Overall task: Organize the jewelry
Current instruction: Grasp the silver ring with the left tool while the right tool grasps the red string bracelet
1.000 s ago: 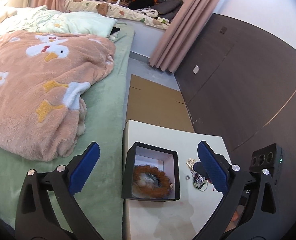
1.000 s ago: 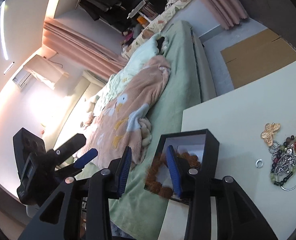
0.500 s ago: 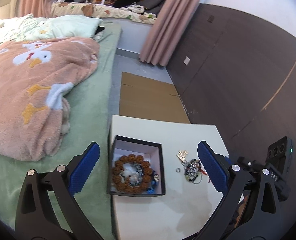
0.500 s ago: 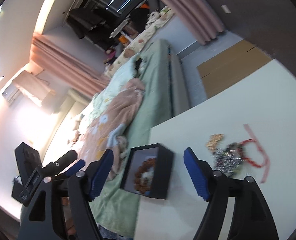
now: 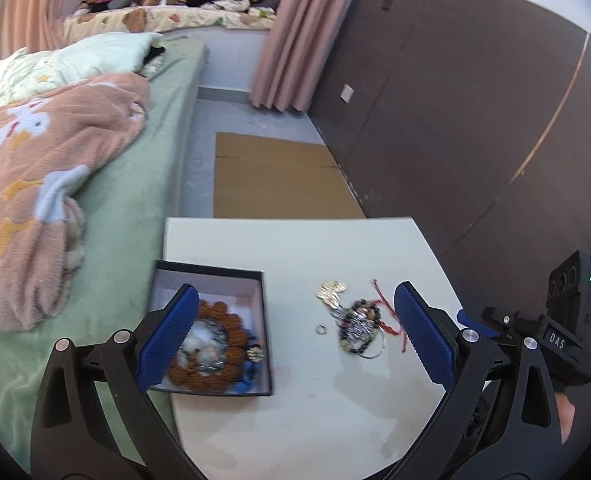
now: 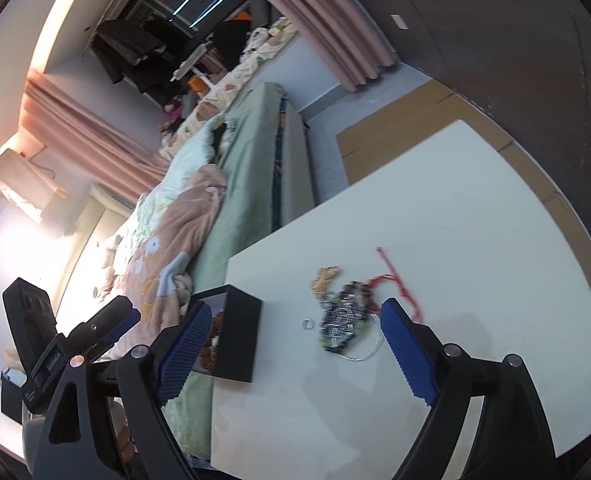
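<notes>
A black box [image 5: 209, 269] stands open at the left edge of the white table [image 5: 295, 248], with a brown bead bracelet [image 5: 215, 376] inside. To its right lie a small ring [image 5: 321, 329], a gold butterfly pendant [image 5: 331, 291] and a tangled jewelry pile [image 5: 359, 326] with a red cord [image 5: 387, 312]. My left gripper [image 5: 294, 300] hangs open above them, empty. My right gripper [image 6: 295, 306] has its jaws opening, with nothing gripped; the jewelry pile [image 6: 341, 316], the ring [image 6: 307, 324] and the box [image 6: 239, 336] lie below it.
A bed with a green sheet [image 5: 135, 184] and a pink blanket [image 5: 39, 168] runs along the table's left side. Flat cardboard [image 5: 275, 176] lies on the floor beyond the table. A dark wall panel [image 5: 455, 120] is on the right.
The right gripper went from narrow jaws at the box to wide jaws and moved right, toward the jewelry pile. The left gripper also shifted right; the box now sits lower left in its view.
</notes>
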Motion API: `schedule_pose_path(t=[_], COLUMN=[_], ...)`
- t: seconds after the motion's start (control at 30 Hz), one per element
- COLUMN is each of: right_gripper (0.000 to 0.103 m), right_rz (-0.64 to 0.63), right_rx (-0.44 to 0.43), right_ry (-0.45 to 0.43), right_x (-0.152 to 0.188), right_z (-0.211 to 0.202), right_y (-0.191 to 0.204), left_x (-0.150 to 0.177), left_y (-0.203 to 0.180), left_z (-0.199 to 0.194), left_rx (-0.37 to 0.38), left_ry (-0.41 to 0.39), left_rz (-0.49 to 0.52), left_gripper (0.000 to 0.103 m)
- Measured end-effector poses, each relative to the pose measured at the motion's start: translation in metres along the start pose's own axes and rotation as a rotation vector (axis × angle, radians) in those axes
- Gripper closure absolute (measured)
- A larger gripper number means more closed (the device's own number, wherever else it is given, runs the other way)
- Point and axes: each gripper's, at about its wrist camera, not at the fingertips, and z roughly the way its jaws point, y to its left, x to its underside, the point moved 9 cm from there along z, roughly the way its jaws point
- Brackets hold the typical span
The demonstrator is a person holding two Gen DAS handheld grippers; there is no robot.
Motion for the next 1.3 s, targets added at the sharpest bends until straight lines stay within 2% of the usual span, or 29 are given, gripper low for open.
schedule_pose_path(t=[0.07,0.2,0.33,0.4,0.6,0.7,0.9,1.3], right_gripper=[0.019,0.019,0.019,0.019,0.030,0.033,0.035,0.038], right_rz=[0.015,0.049,0.063,0.065,0.107,0.114,0.125,0.134], right_rx=[0.021,0.040,0.057,0.066,0.079,0.074,0.077,0.079], right_ry=[0.003,0.020,0.023,0.032,0.065,0.071,0.076,0.084], right_x=[-0.001,0.000,0.000,0.001,0.005,0.006,0.008,0.009], right_z=[-0.001,-0.002,-0.007,-0.007,-0.005,-0.005,-0.002,-0.002], right_y=[-0.010,-0.028,-0.041,-0.044,-0.060,-0.061,-0.067,-0.071], left_x=[0.006,0.021,0.033,0.037,0.049,0.053,0.061,0.072], left_y=[-0.010,-0.020,-0.024,-0.032,-0.044,-0.043,-0.043,-0.038], left_z=[0.010,0.035,0.057,0.066,0.088,0.100,0.120,0.145], left_rx=[-0.005,0.012,0.005,0.005,-0.039,-0.055,-0.089,-0.162], left_ry=[0.032,0.122,0.189,0.213,0.254,0.270,0.302,0.326], left_rz=[0.022,0.014,0.003,0.009,0.038,0.022,0.016,0.029], left_gripper=[0.010,0.036,0.052,0.054,0.055,0.068,0.080,0.084])
